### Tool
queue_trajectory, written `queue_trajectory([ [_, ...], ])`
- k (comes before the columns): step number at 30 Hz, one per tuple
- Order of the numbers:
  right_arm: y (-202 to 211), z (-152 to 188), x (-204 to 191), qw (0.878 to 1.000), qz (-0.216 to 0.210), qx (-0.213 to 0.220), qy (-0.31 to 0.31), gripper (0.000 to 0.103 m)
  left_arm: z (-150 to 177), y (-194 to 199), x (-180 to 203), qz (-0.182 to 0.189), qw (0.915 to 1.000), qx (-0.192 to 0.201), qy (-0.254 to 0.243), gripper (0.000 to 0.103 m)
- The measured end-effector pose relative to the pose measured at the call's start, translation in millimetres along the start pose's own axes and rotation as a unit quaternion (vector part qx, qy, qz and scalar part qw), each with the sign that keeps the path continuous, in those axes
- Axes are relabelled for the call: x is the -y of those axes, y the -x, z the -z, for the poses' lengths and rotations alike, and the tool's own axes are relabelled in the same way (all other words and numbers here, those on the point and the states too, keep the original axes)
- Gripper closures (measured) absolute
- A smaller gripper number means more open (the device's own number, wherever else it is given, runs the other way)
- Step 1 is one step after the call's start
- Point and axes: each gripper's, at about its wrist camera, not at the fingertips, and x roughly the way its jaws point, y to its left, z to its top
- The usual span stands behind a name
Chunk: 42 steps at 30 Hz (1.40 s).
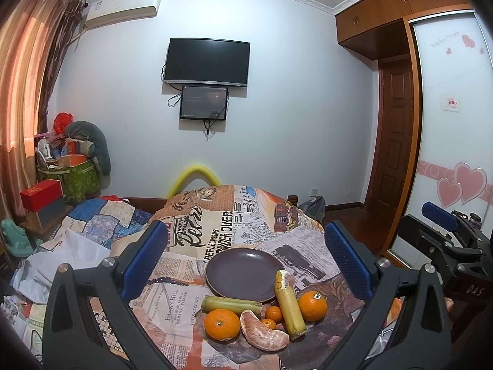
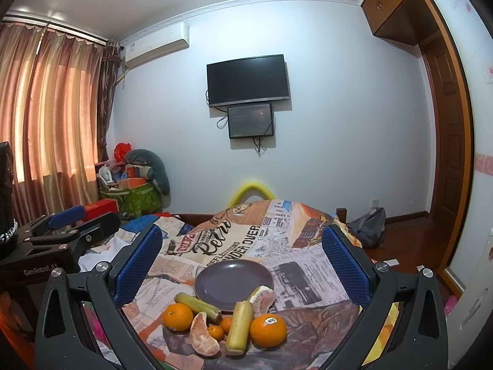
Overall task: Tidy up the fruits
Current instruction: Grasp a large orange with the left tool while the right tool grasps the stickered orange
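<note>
While the fruits lay bunched on the newsprint-patterned cloth (image 1: 215, 240) at the near edge of the bed, the dark plate (image 1: 243, 269) just behind them held nothing. I saw 2 large oranges (image 1: 222, 323), one with a sticker (image 2: 268, 330), 2 small tangerines (image 1: 273, 314), 2 yellow-green cane pieces (image 2: 240, 326) and a peeled citrus segment (image 1: 263, 334), with a second segment (image 2: 263, 299) at the plate's rim. My left gripper (image 1: 243, 259) and right gripper (image 2: 242, 262) both hung above, fingers spread wide, grasping nothing.
</note>
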Motion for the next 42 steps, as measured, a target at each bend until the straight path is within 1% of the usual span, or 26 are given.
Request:
queue_trajectory([
  [7, -1.7, 1.3, 2.2, 1.000, -0.001, -0.003, -0.002, 0.000, 0.1, -0.4, -0.4, -0.001, 1.0000, -0.001, -0.001, 0.000],
  [13, -7.2, 5.7, 6.3, 1.000, -0.006, -0.009, -0.006, 0.000, 2.2, -9.4, -3.3, 0.001, 0.9999, -0.014, -0.001, 0.000],
  [15, -11.9, 9.9, 9.6, 1.000, -0.003, -0.017, -0.006, 0.000, 4.9, -15.7, -4.4, -0.004, 0.9997, -0.022, -0.002, 0.000],
  [19, -24.8, 20.5, 19.0, 0.999, 0.004, -0.040, -0.012, 0.000, 13.7, -38.8, -11.9, -0.012, 0.9984, -0.056, 0.002, 0.000],
  [21, -35.4, 29.6, 27.2, 0.998, 0.013, -0.062, -0.016, 0.000, 20.0, -49.2, -16.2, -0.016, 0.9971, -0.074, 0.008, 0.000],
  [24, -49.5, 41.9, 36.1, 0.995, 0.018, -0.095, -0.018, 0.000, 31.4, -70.3, -24.8, -0.024, 0.9938, -0.108, 0.013, 0.002],
  [26, -58.6, 52.6, 40.6, 0.992, 0.021, -0.119, -0.018, 0.000, 41.3, -85.6, -30.0, -0.030, 0.9908, -0.131, 0.010, 0.006],
  [29, -69.1, 66.1, 43.5, 0.988, 0.027, -0.149, -0.011, 0.000, 56.3, -105.2, -35.5, -0.038, 0.9859, -0.163, 0.008, 0.010],
  [35, -92.4, 93.8, 52.1, 0.977, 0.016, -0.212, -0.010, 0.000, 86.9, -136.0, -45.0, -0.029, 0.9746, -0.222, 0.011, 0.010],
  [39, -104.7, 108.6, 58.2, 0.970, 0.008, -0.243, -0.022, 0.000, 106.2, -152.5, -46.8, -0.024, 0.9662, -0.257, 0.010, 0.011],
  [42, -111.5, 117.2, 63.0, 0.965, 0.000, -0.260, -0.036, 0.000, 118.4, -162.5, -49.3, -0.022, 0.9607, -0.277, 0.013, 0.011],
])
